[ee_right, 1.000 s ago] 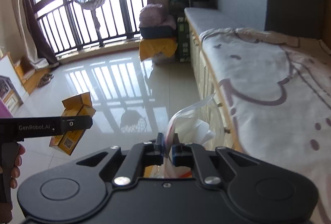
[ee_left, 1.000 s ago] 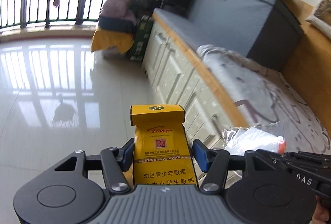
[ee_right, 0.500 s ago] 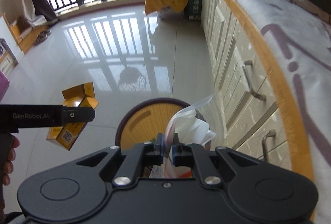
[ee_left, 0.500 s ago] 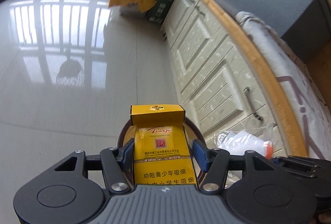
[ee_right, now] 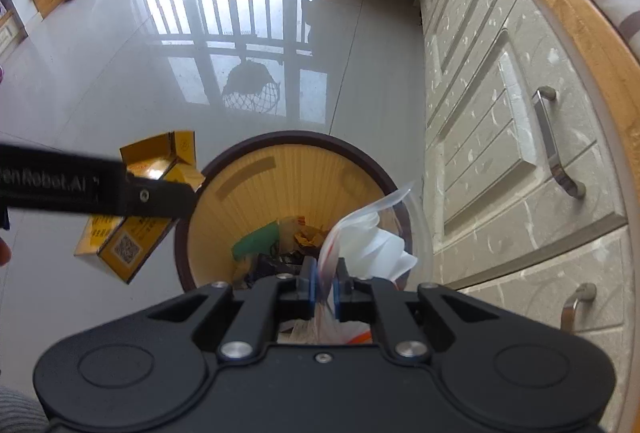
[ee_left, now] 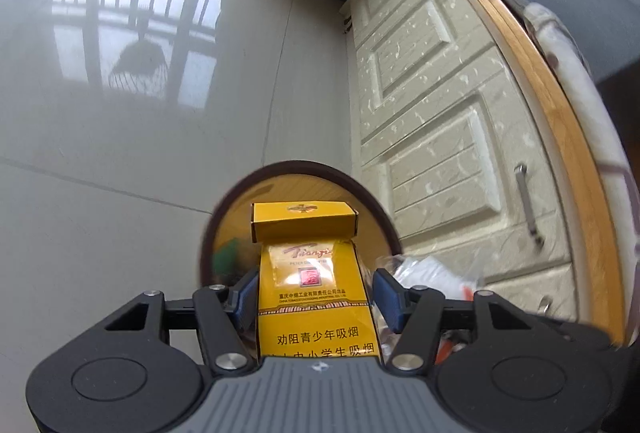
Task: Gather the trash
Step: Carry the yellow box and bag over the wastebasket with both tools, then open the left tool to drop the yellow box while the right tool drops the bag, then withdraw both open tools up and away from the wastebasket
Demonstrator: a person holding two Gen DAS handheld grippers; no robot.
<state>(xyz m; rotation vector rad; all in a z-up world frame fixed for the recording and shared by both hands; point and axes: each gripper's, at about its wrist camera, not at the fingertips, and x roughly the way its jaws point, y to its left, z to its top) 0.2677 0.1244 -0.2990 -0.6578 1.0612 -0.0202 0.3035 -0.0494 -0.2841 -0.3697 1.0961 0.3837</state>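
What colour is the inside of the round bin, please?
Pale yellow with fine ribbing inside the bin, under a dark brown rim; clearest in the right wrist view.

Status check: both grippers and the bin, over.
Left gripper shut on yellow cigarette pack. Right gripper shut on clear plastic bag. Bin open below, already holding trash. Nothing in the way.

Light: bright daylight | Glare: railed window mirrored on glossy floor [ee_right: 120,73] | Blur: left view smeared at bin [ee_left: 384,209] rim and cabinets [ee_left: 440,113] | Right view sharp | Distortion: strong fisheye bending, dark corners
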